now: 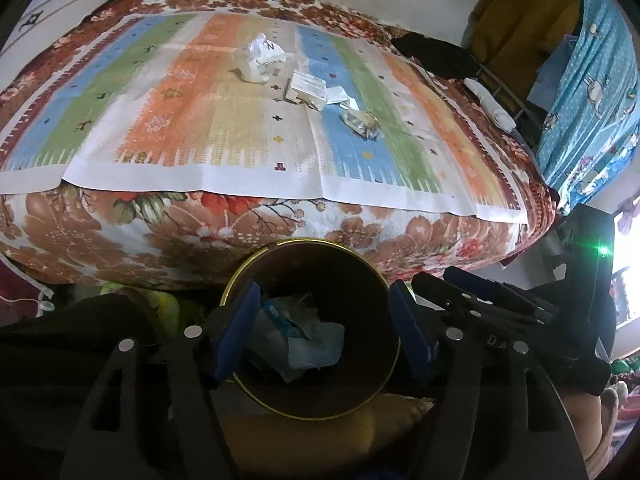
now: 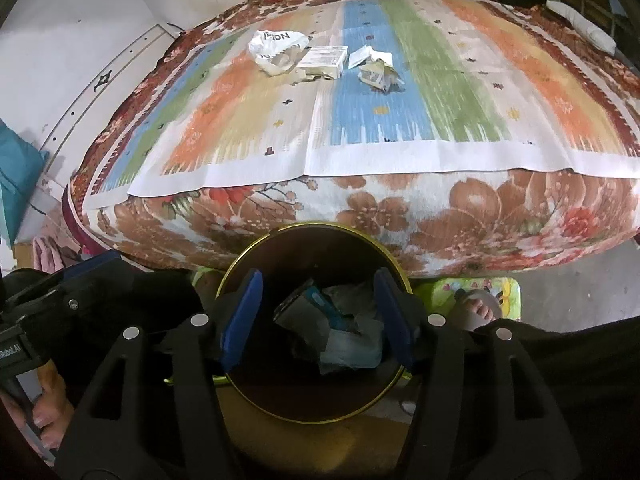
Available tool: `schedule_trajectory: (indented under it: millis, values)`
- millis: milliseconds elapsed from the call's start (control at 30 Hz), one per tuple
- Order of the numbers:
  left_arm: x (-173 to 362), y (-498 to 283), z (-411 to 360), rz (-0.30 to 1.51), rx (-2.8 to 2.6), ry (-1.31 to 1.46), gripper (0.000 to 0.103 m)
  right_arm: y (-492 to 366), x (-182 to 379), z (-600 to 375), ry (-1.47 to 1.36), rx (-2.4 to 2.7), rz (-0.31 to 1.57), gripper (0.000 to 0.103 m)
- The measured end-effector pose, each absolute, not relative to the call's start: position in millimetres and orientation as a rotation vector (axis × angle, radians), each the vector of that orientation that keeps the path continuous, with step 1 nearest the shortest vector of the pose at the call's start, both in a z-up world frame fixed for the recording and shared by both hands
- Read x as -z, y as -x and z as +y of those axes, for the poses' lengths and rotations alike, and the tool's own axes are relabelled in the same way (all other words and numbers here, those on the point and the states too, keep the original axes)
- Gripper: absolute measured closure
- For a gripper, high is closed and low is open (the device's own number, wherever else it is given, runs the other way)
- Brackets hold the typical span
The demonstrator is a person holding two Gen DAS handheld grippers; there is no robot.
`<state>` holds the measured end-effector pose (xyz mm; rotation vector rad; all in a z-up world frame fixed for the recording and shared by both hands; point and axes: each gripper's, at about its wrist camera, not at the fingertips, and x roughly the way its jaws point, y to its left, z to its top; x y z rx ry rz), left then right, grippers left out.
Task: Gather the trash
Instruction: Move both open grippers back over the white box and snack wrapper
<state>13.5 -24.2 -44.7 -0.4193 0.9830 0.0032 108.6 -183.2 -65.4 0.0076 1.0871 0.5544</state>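
Both grippers are held above the round bin point(image 1: 312, 332), which stands on the floor just in front of the bed edge. Some trash is already seen inside the bin: a bluish wrapper point(image 1: 280, 320) and crumpled pale plastic point(image 1: 320, 344). The left gripper point(image 1: 324, 328) is spread wide and nothing is held between its blue pads. The right gripper point(image 2: 316, 320) is spread in the same way and is empty too.

The trash which is left is found on the striped mat point(image 2: 360, 120), far from the fingers, up and forward from both grippers, across the flowered bedcover point(image 2: 400, 216). Three pieces are counted there in a row: a crumpled white bag point(image 2: 276, 50), a flat small box point(image 2: 322, 62) just beside it, and a crumpled wrapper point(image 2: 378, 72) a little apart to the right. The long side of the box is laid across the view of the right wrist camera, so it can probably be taken across its short side.

In the left view the pieces lie slightly to the right of centre. Neither hand can be called clearly nearer; the wrapper is judged easier for the right hand, the bag for the left
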Motion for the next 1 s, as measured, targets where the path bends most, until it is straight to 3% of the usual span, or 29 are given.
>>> schedule_trajectory:
  millis: [700, 1000]
  values:
    - [1, -60, -10, 0.935, -0.014, 0.31, 0.02, -154, 34, -178, 0.064, -0.575, 1.061, 0.033]
    - [-9, -101, 4, 0.931, -0.011, 0.352, 0.006, -203, 12, -179, 0.126, -0.526, 1.028, 0.028]
